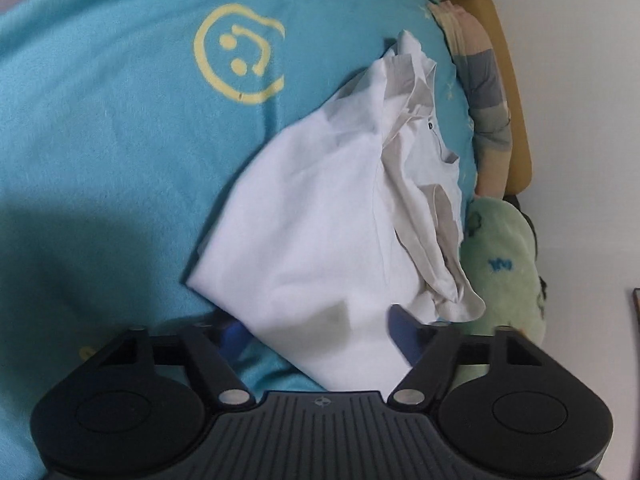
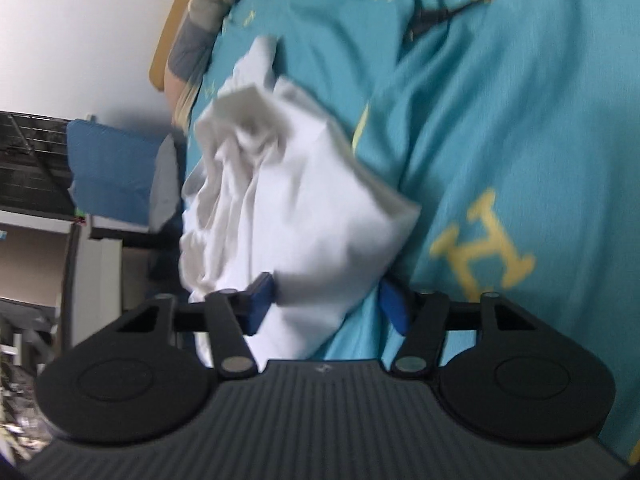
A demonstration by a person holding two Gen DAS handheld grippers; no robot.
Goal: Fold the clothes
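Note:
A white T-shirt [image 1: 320,220] lies partly folded and bunched on the teal bedspread [image 1: 100,140]. In the left wrist view its near corner lies between the blue fingertips of my left gripper [image 1: 320,328], whose jaws stand wide apart. In the right wrist view the same shirt [image 2: 296,200] is a crumpled bundle; its near end sits between the blue pads of my right gripper [image 2: 324,304], which also stand apart around the cloth. The view is blurred.
A green plush toy [image 1: 504,264] and a striped pillow [image 1: 484,80] lie at the bed's right edge by a wooden headboard [image 1: 516,92]. Off the bed's side stand a blue cushion [image 2: 112,168] and shelving [image 2: 32,168].

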